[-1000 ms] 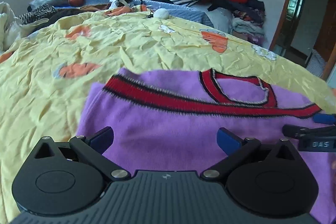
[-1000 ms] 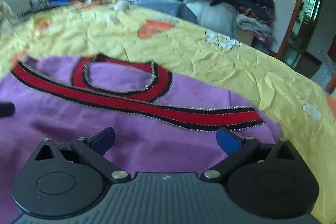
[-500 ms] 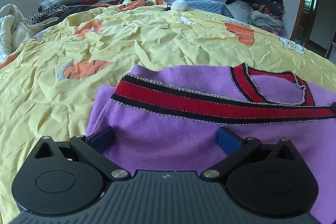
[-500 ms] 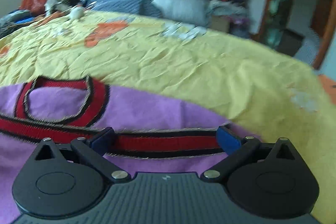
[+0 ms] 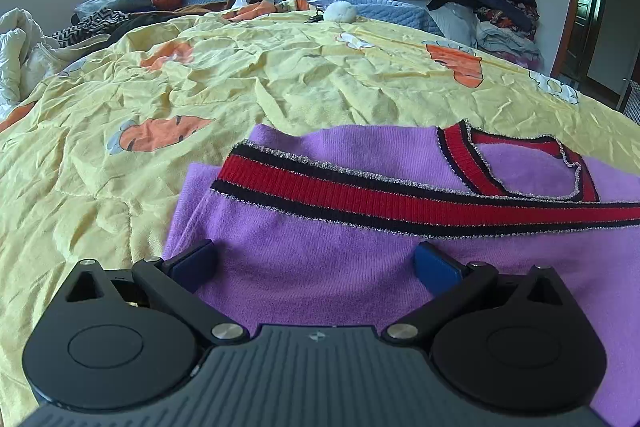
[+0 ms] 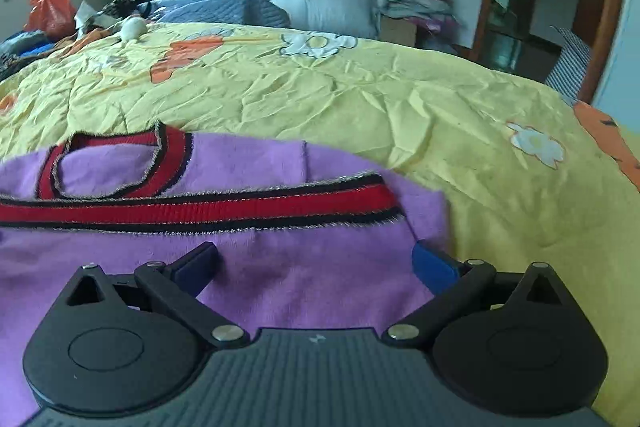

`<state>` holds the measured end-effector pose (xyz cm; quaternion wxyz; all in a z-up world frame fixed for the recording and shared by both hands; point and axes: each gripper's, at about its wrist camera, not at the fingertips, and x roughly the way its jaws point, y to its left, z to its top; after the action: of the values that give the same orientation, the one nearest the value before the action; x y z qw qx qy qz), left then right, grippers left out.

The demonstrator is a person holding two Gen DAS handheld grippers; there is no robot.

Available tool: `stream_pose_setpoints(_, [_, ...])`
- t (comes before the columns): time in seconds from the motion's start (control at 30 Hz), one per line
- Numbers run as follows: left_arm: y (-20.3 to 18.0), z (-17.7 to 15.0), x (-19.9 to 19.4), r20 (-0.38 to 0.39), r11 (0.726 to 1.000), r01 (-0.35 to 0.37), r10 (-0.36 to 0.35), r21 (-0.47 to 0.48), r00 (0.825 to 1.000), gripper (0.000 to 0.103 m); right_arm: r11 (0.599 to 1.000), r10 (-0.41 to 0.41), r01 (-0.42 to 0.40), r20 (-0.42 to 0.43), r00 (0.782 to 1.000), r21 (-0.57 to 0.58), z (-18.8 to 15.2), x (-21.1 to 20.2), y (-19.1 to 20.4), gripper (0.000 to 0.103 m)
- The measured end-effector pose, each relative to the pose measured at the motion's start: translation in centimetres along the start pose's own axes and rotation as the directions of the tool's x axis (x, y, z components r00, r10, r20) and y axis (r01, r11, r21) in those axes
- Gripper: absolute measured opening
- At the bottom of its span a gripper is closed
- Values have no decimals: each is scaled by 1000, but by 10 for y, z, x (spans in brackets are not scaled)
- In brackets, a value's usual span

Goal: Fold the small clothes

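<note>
Both the left gripper [image 5: 314, 263] and the right gripper [image 6: 314, 263] are hovering, jaws apart, at the 6 o'clock edge of the purple sweater [image 5: 360, 255] lying folded on the bed [image 5: 280, 79], likely readying the next fold.

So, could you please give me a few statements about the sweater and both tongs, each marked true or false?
1. The sweater is purple with a red and black band. True.
2. The left tongs are shut on the sweater. False: the jaws stand wide apart, holding nothing.
3. The sweater lies on a yellow quilt. True.
4. The right tongs are over bare quilt, away from the sweater. False: they are open over the sweater's right end.
5. The neckline is trimmed in green. False: it is red and black.
</note>
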<state>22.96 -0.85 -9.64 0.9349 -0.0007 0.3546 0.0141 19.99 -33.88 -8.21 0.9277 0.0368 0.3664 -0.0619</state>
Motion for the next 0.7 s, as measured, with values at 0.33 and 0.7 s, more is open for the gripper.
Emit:
stream_pose_setpoints(0.33, [0, 2, 0, 1, 1000, 8, -8, -1, 1000, 103, 998, 34, -34, -6, 999, -48, -44, -31, 3, 103])
stream_pose_setpoints(0.7, [29, -50, -81, 10, 993, 115, -115, 0, 993, 103, 991, 83, -84, -14, 996, -105, -104, -92, 15, 103])
